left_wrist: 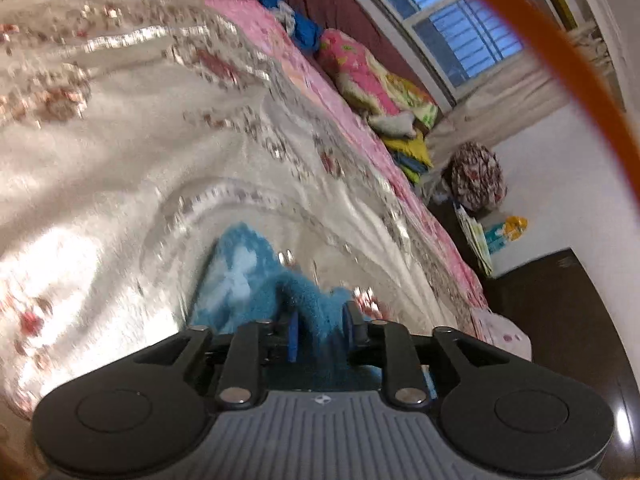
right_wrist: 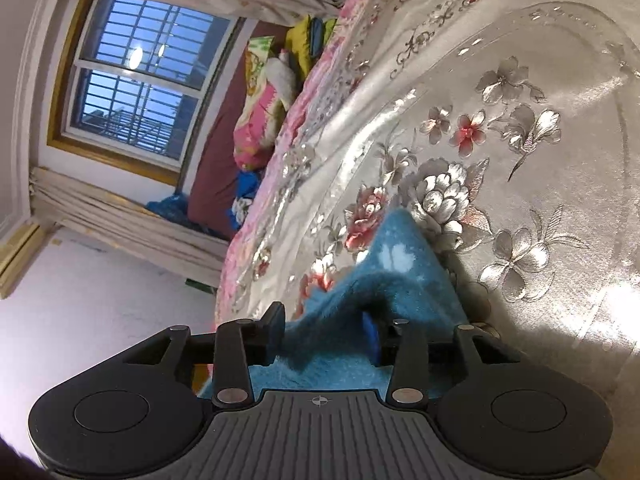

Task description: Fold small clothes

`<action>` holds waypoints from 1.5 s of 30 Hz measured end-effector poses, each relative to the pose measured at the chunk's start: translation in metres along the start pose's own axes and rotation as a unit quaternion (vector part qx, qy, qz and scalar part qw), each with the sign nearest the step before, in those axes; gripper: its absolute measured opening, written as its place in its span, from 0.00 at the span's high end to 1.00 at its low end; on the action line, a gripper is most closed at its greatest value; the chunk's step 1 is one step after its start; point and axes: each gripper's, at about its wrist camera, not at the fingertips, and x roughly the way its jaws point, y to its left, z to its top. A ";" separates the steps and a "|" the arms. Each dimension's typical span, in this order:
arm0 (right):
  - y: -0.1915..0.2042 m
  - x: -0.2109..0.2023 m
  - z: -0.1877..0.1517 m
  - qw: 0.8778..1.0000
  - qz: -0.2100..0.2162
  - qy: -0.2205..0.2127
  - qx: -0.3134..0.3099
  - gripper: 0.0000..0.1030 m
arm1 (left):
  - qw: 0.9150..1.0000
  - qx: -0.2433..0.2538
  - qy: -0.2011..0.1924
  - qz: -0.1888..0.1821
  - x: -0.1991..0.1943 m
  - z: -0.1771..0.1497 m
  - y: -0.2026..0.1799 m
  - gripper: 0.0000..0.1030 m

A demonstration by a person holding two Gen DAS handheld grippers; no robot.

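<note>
A small fuzzy blue cloth with pale marks [left_wrist: 240, 280] lies on a shiny floral bedspread [left_wrist: 120, 160]. My left gripper [left_wrist: 320, 326] is shut on a bunched fold of the blue cloth, which fills the gap between the blue pads. In the right wrist view the same blue cloth [right_wrist: 392, 264] rises to a peak over the bedspread [right_wrist: 520, 140]. My right gripper [right_wrist: 326, 328] is shut on a ridge of the cloth between its pads. The cloth's near part is hidden under both grippers.
A pink quilt edge [left_wrist: 288, 52] runs along the bedspread. Pillows and folded clothes [left_wrist: 372, 76] are piled beyond it, by a barred window [right_wrist: 132, 80]. A patterned bundle [left_wrist: 478, 176] sits on the floor. An orange cable [left_wrist: 560, 60] crosses the upper right.
</note>
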 end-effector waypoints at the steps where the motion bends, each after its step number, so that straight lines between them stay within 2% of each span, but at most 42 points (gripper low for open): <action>1: 0.000 0.000 0.001 1.000 0.003 0.001 0.000 0.57 | 1.000 0.001 -0.011 0.002 -0.003 0.003 0.000 0.67; 3: 0.001 -0.001 0.002 1.000 0.010 0.001 -0.002 0.54 | 0.999 0.008 -0.038 0.004 -0.012 0.008 -0.001 0.58; 5: 0.004 -0.003 0.002 1.000 0.014 0.000 -0.010 0.52 | 0.999 0.022 -0.045 0.011 -0.017 0.011 -0.003 0.56; 10: 0.021 -0.012 0.001 0.997 0.006 -0.019 -0.073 0.46 | 0.994 0.091 -0.031 0.045 -0.022 0.000 -0.009 0.51; 12: 0.027 -0.013 0.001 0.993 -0.019 -0.019 -0.111 0.46 | 0.989 0.127 -0.021 0.065 -0.019 -0.009 -0.013 0.49; 14: 0.036 -0.010 -0.003 0.983 -0.062 -0.018 -0.171 0.46 | 0.983 0.161 -0.015 0.083 -0.015 -0.017 -0.018 0.47; 17: 0.046 0.000 -0.015 0.954 -0.124 -0.009 -0.271 0.46 | 0.972 0.212 -0.004 0.101 -0.008 -0.028 -0.026 0.44; 20: 0.050 0.011 -0.025 0.936 -0.150 0.005 -0.318 0.46 | 0.956 0.262 -0.009 0.129 -0.005 -0.038 -0.034 0.35; 24: 0.052 0.024 -0.030 0.924 -0.178 0.019 -0.339 0.46 | 0.940 0.299 -0.006 0.167 0.004 -0.040 -0.036 0.34; 27: 0.052 0.029 -0.030 0.918 -0.190 0.025 -0.348 0.46 | 0.923 0.327 0.005 0.203 0.014 -0.045 -0.036 0.34; 32: 0.049 0.035 -0.031 0.908 -0.208 0.035 -0.363 0.47 | 0.913 0.357 0.004 0.196 0.023 -0.048 -0.046 0.34; 35: 0.048 0.035 -0.033 0.907 -0.213 0.035 -0.361 0.49 | 0.906 0.373 0.020 0.201 0.039 -0.045 -0.051 0.34; 38: 0.047 0.033 -0.033 0.906 -0.213 0.033 -0.364 0.53 | 0.901 0.378 0.033 0.208 0.050 -0.044 -0.052 0.45; 40: 0.047 0.032 -0.033 0.904 -0.213 0.034 -0.369 0.58 | 0.900 0.381 0.028 0.211 0.049 -0.045 -0.054 0.52; 41: 0.047 0.032 -0.033 0.902 -0.213 0.033 -0.373 0.60 | 0.897 0.386 0.023 0.213 0.047 -0.047 -0.055 0.59; 43: 0.048 0.029 -0.033 0.900 -0.212 0.030 -0.380 0.70 | 0.894 0.394 0.014 0.214 0.042 -0.051 -0.057 0.69; 44: 0.049 0.028 -0.034 0.899 -0.209 0.028 -0.384 0.73 | 0.895 0.395 0.011 0.209 0.038 -0.051 -0.056 0.78; 45: 0.051 0.026 -0.035 0.899 -0.205 0.027 -0.387 0.79 | 0.898 0.390 0.009 0.202 0.035 -0.050 -0.056 0.80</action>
